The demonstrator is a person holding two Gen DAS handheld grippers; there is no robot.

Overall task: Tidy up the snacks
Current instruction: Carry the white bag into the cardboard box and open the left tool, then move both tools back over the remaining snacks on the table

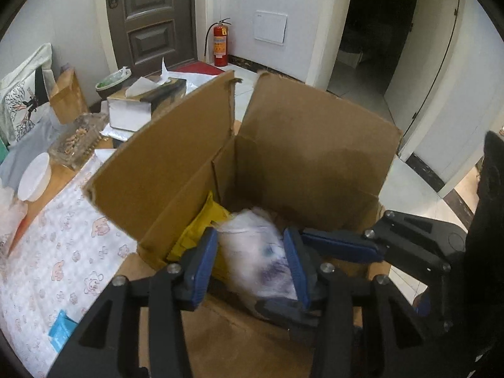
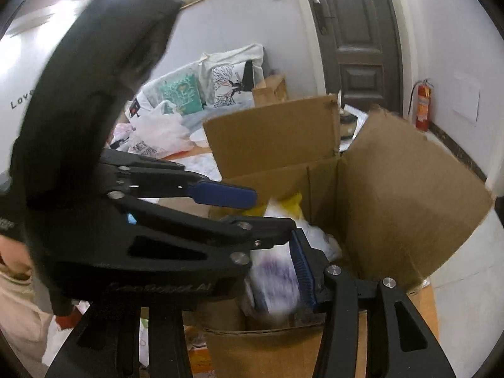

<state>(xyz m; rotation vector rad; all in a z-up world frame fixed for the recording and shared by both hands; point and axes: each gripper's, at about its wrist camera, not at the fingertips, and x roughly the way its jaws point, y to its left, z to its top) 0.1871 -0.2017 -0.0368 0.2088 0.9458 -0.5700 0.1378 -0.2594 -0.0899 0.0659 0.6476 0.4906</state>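
Cardboard box, left wrist view: an open carton with its flaps standing up fills the middle, sitting on a table with a patterned cloth.
Task item: a white snack packet with purple print hangs over the box mouth, smeared by motion.
Already inside: a yellow packet leans against the near left wall.
Left gripper: the left gripper has a blue pad close on each side of the white packet; the pads are sharp and the packet is blurred, so I cannot tell whether it is pinched or slipping.
Right gripper: the right gripper reaches in from the right, with one blue pad just above the packet; its grip is unclear.
Right wrist view, box: the same carton, with its far flap leaning outward.
Packets: the white packet is low in the box mouth and the yellow one is behind it.
Left gripper here: the left gripper crosses in front, fingers apart over the box.
Right gripper here: only one pad of the right gripper shows, beside the packet; the other is hidden, so its state cannot be told.
Risk, collision: the two tools crowd one small opening and could knock together.
Risk, snag: a finger may catch a flap and drag or tip the light carton.
Risk, drop: a loose packet may land on the rim and fall outside.
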